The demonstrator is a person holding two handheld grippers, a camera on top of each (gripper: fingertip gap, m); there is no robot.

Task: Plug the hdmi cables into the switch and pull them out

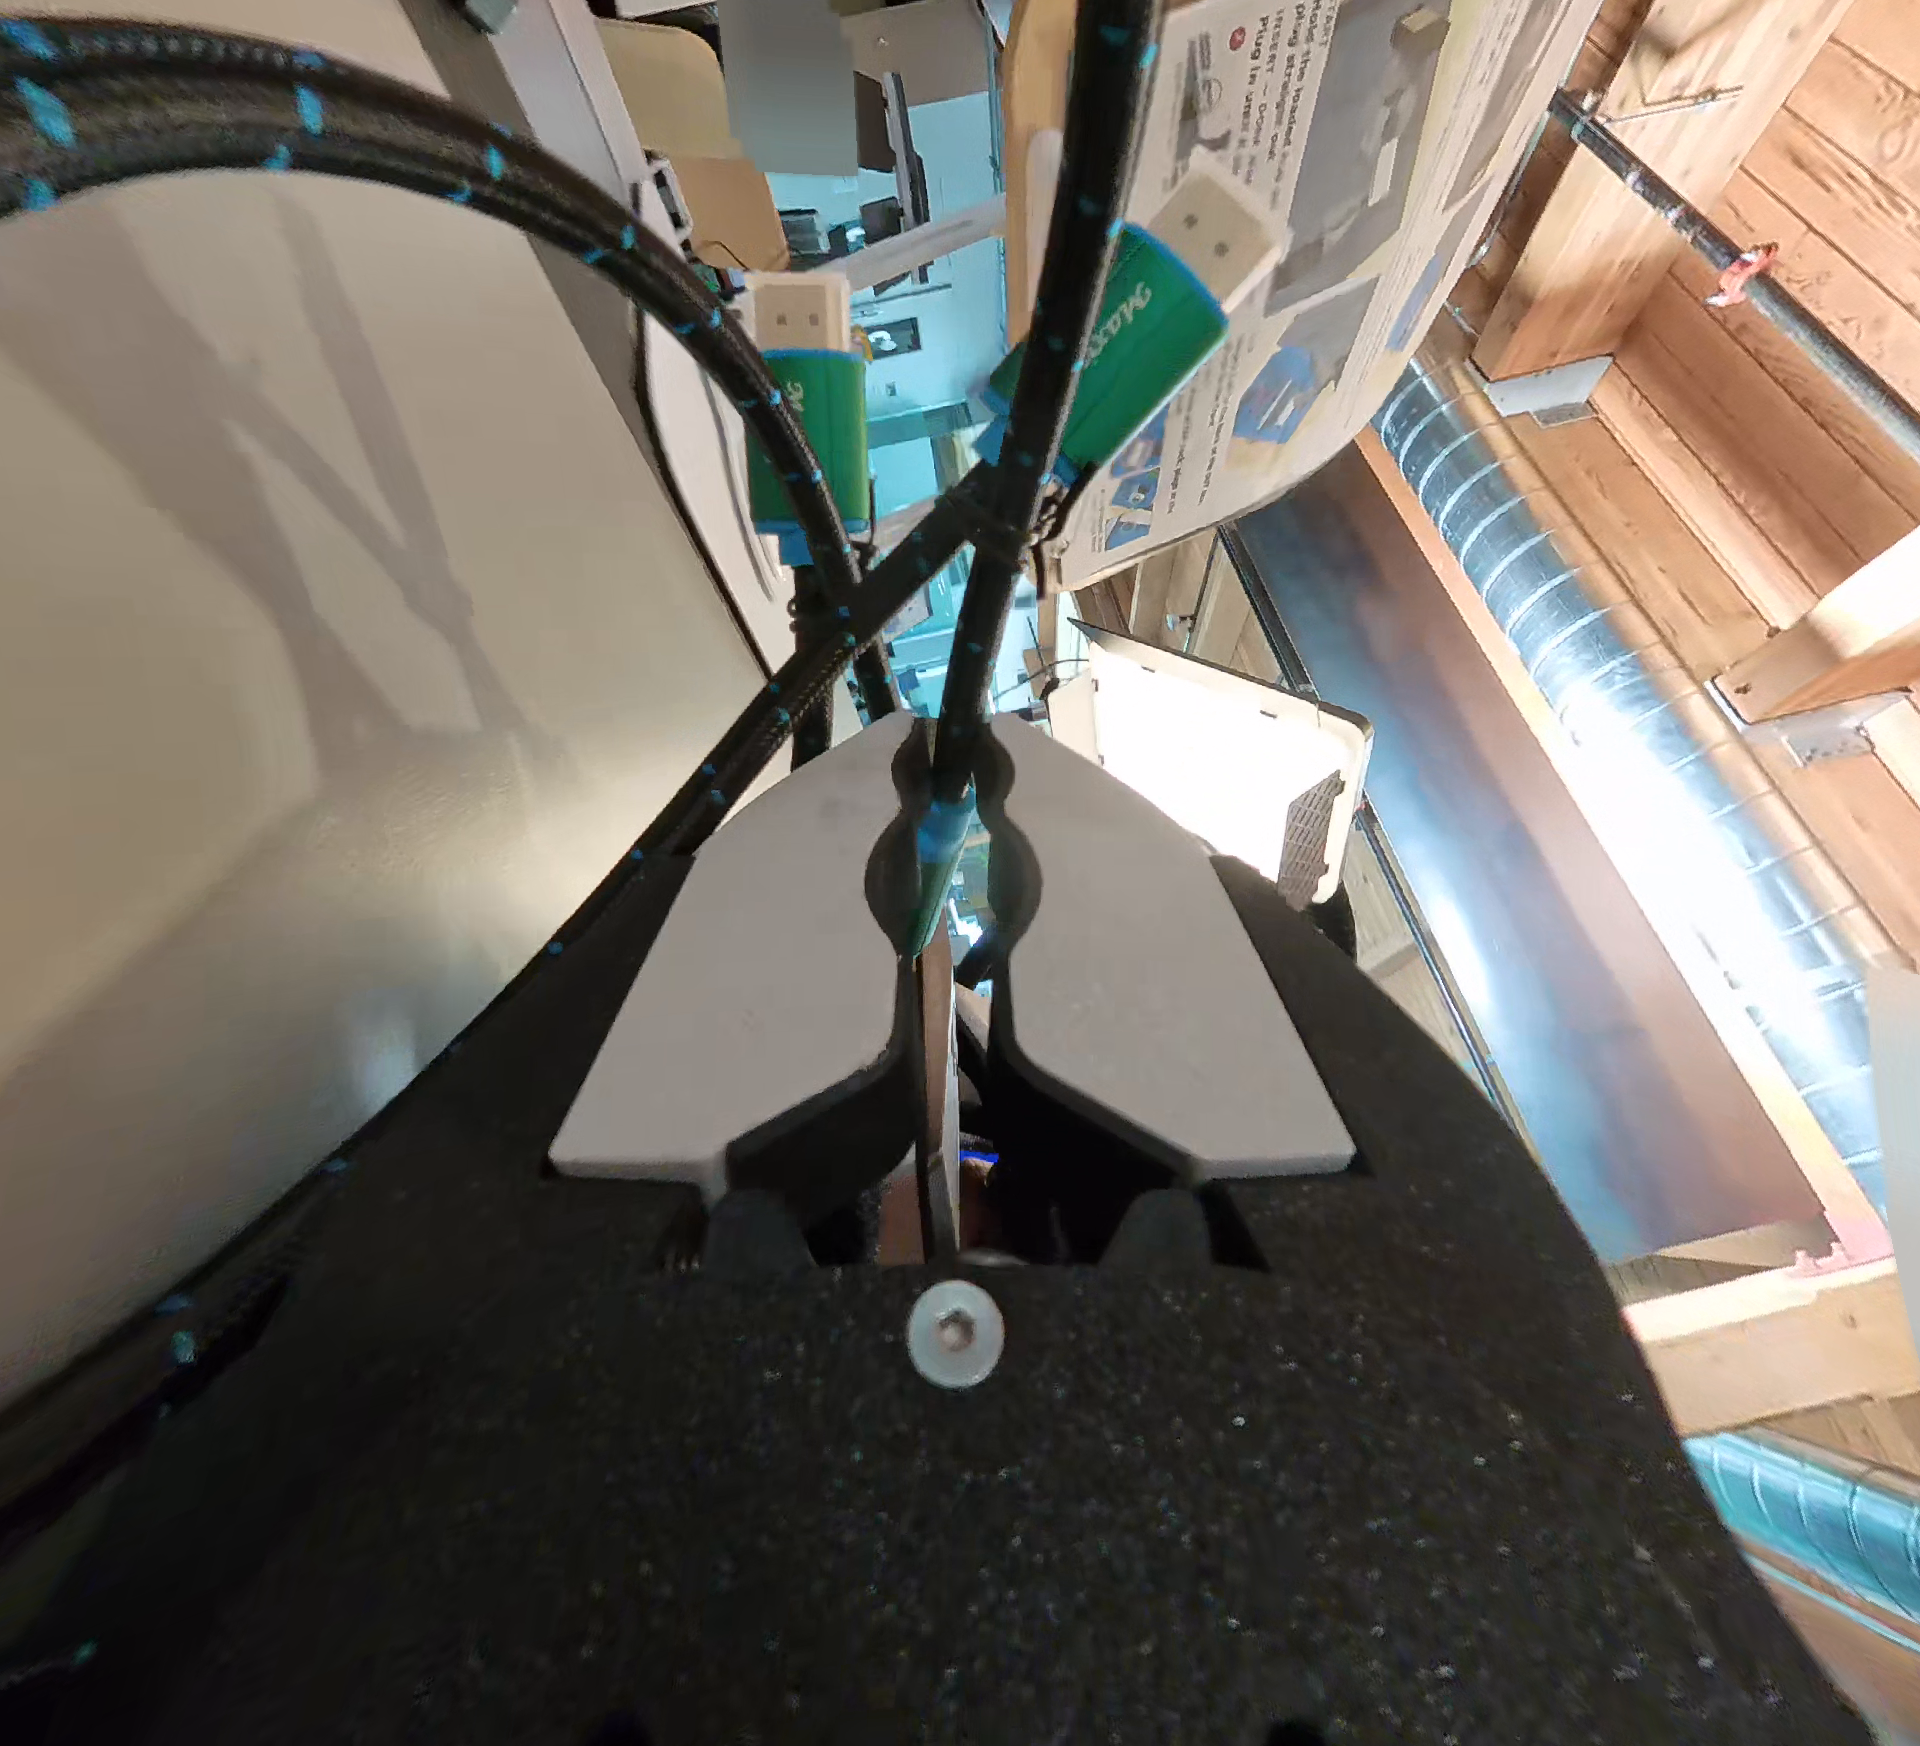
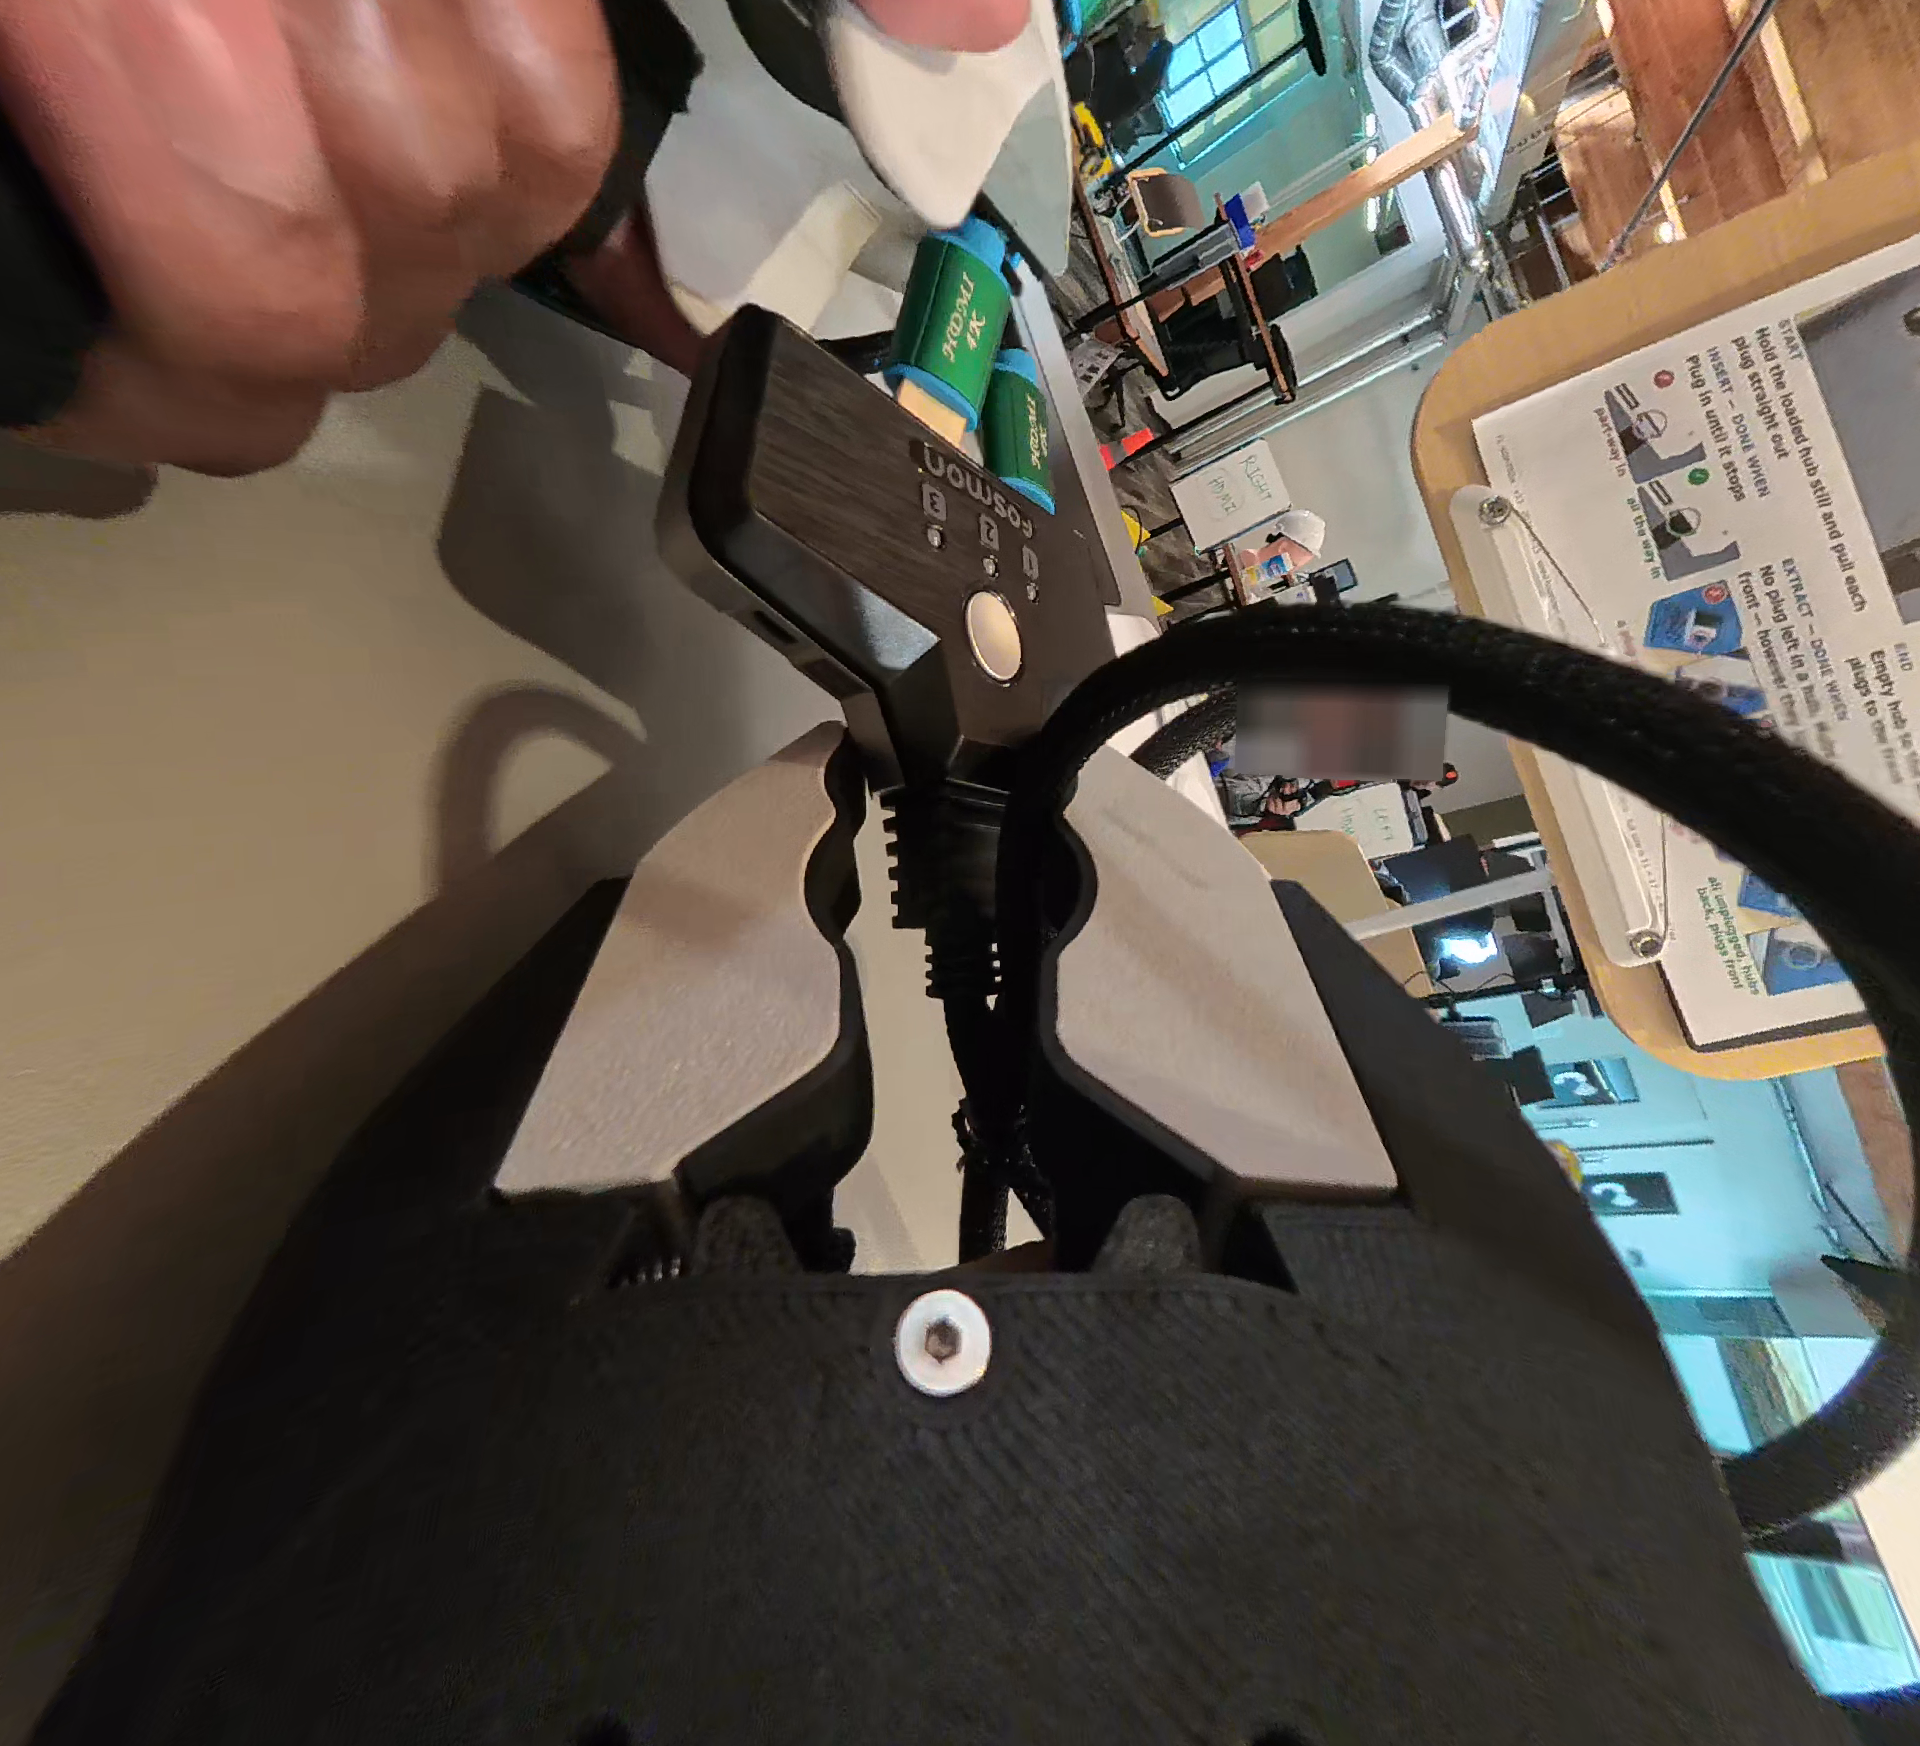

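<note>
Left gripper [image 1: 951,766] is pinched narrow on a green plug [image 1: 935,875] with its braided cable [image 1: 997,574] running forward. Right gripper [image 2: 951,823] is clamped on the black switch box [image 2: 862,533] at its ribbed cable end, beside the pale table [image 2: 208,709].

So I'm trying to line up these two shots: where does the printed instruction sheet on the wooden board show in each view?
Left wrist view: the instruction sheet is upper right, behind a green plug.
Right wrist view: the sheet is at the right edge, partly behind the looping black cable.
Shared landmark: the green plugs, upper centre in both views.
</note>
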